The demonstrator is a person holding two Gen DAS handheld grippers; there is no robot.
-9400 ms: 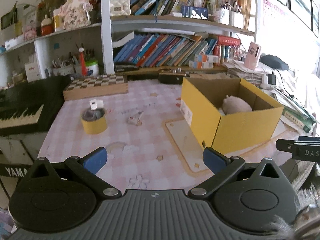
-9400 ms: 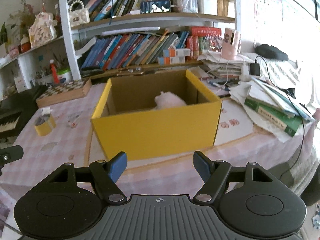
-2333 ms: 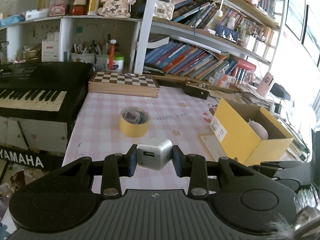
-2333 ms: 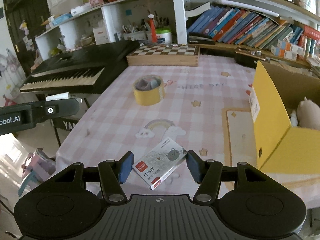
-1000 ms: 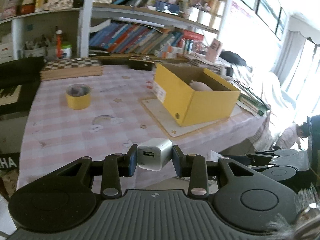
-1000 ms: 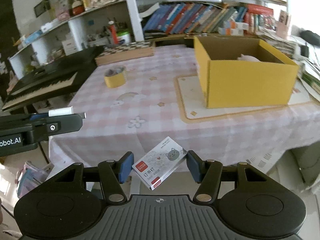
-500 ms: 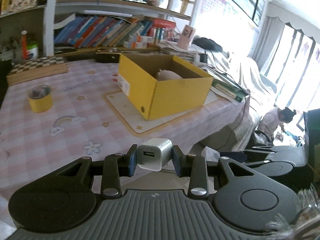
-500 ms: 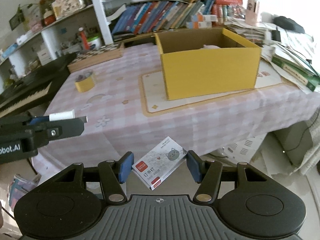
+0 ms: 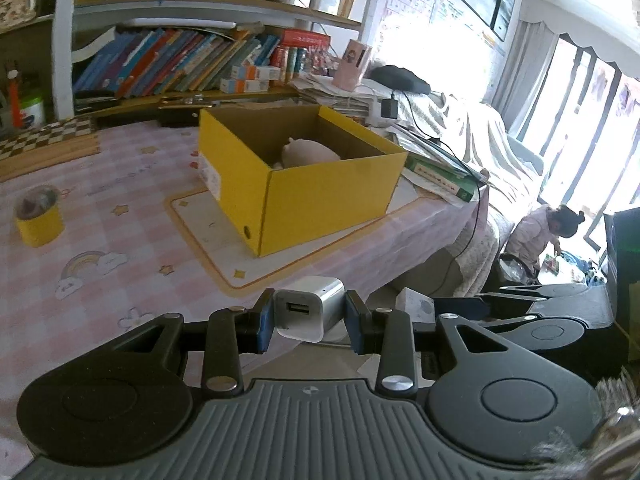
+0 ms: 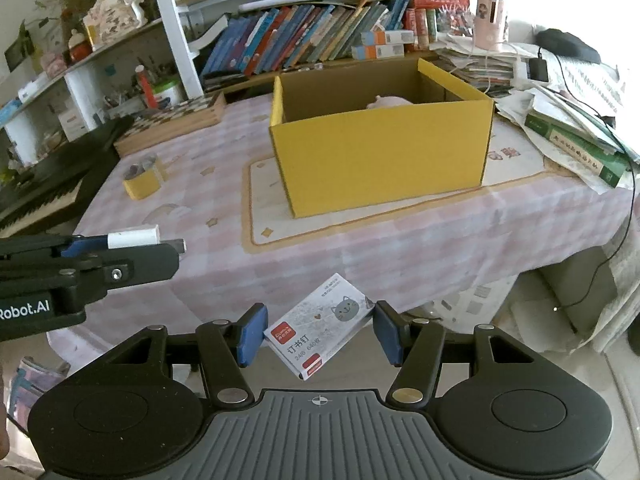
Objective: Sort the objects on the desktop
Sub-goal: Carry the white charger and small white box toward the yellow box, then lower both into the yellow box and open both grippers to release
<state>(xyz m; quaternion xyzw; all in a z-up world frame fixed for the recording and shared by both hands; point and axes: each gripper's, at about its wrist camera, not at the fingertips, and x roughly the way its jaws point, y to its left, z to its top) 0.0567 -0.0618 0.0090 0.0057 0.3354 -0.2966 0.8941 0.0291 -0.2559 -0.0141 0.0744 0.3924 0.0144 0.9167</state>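
The left gripper (image 9: 309, 317) clamps our charger (image 9: 307, 312), the right gripper (image 10: 318, 335) pinches the staple box (image 10: 320, 326) by corners, which may slip before the yellow box (image 10: 380, 152).

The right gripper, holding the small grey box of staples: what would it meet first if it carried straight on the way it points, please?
Probably the pink checked tablecloth at the table's near edge, ahead of the right gripper and its staple box. The yellow cardboard box stands farther back. Depth is hard to judge.

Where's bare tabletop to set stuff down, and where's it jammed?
Free: pink cloth between the yellow tape roll and the yellow box, plus the front strip before the box. Crowded: right of the box, stacked books and papers; chessboard at the back.
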